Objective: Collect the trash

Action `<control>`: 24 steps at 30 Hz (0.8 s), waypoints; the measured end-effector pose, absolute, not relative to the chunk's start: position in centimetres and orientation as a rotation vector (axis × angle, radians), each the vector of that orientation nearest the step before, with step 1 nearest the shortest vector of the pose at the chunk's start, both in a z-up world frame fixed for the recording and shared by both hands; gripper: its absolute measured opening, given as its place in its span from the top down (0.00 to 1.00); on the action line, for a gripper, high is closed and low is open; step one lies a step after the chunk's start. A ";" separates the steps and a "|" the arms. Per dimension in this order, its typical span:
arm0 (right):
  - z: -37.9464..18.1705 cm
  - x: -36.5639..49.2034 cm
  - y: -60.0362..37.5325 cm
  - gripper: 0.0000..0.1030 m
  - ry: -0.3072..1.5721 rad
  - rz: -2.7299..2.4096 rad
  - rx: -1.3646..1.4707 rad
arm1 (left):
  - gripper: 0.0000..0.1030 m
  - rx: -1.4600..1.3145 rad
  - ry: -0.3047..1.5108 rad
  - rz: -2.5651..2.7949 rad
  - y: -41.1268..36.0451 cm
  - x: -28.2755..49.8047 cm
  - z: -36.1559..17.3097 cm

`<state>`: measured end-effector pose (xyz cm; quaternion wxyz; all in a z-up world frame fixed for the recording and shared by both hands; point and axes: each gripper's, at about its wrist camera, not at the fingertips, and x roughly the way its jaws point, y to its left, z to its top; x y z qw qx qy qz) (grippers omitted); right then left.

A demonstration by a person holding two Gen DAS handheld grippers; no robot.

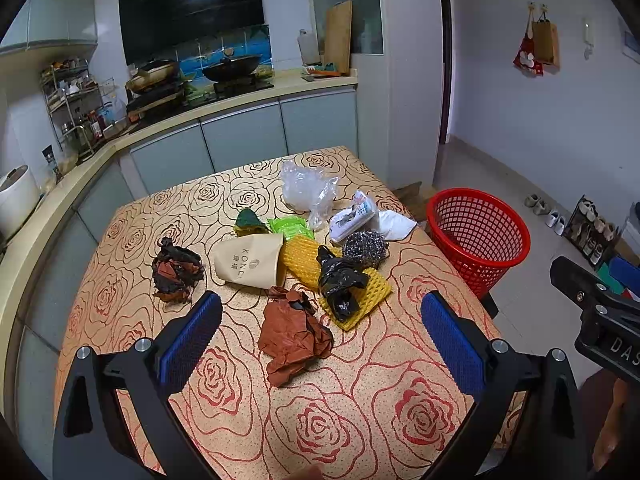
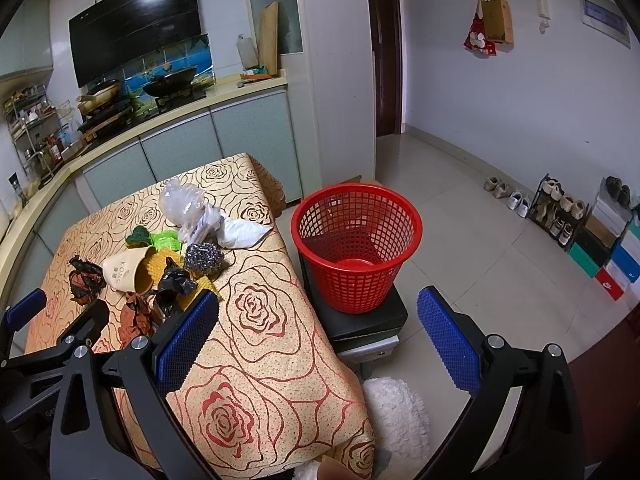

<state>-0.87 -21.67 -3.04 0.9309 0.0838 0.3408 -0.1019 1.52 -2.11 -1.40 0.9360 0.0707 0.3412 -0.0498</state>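
Note:
Trash lies on the rose-patterned table (image 1: 340,420): crumpled brown paper (image 1: 294,338), a dark crumpled wad (image 1: 176,270), a beige paper cup (image 1: 248,260), yellow foam net (image 1: 304,260), a black bag (image 1: 340,280), a steel scourer (image 1: 365,245), green wrappers (image 1: 288,229), clear plastic (image 1: 308,190) and white tissue (image 1: 396,224). My left gripper (image 1: 320,316) is open just above and before the brown paper. My right gripper (image 2: 318,316) is open and empty, over the table's right edge, facing the empty red basket (image 2: 356,248).
The basket stands on a black stool (image 2: 366,326) right of the table. A white fluffy thing (image 2: 396,412) lies on the floor below. Kitchen counter with stove and pans (image 1: 192,80) runs behind. A shoe rack (image 2: 560,212) and boxes line the far right wall.

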 end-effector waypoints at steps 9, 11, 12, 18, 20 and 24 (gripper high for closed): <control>-3.1 -0.9 -21.6 0.06 0.699 -0.209 0.173 | 0.06 0.143 0.699 -0.102 -1.9 1.5 -1.4; -3.0 -1.0 -21.5 0.06 0.699 -0.209 0.172 | 0.06 0.144 0.698 -0.101 -1.9 1.5 -1.4; -3.1 -0.9 -21.5 0.06 0.699 -0.209 0.172 | 0.06 0.143 0.699 -0.101 -1.9 1.5 -1.4; -3.4 -0.6 -21.2 0.06 0.714 -0.199 0.164 | 0.06 0.131 0.716 -0.081 -1.0 1.5 -1.8; -3.5 -0.4 -20.9 0.06 0.720 -0.188 0.156 | 0.06 0.122 0.725 -0.068 -0.3 1.7 -2.0; -3.7 0.4 -20.0 0.06 0.727 -0.159 0.128 | 0.06 0.100 0.743 -0.011 1.7 2.1 -2.5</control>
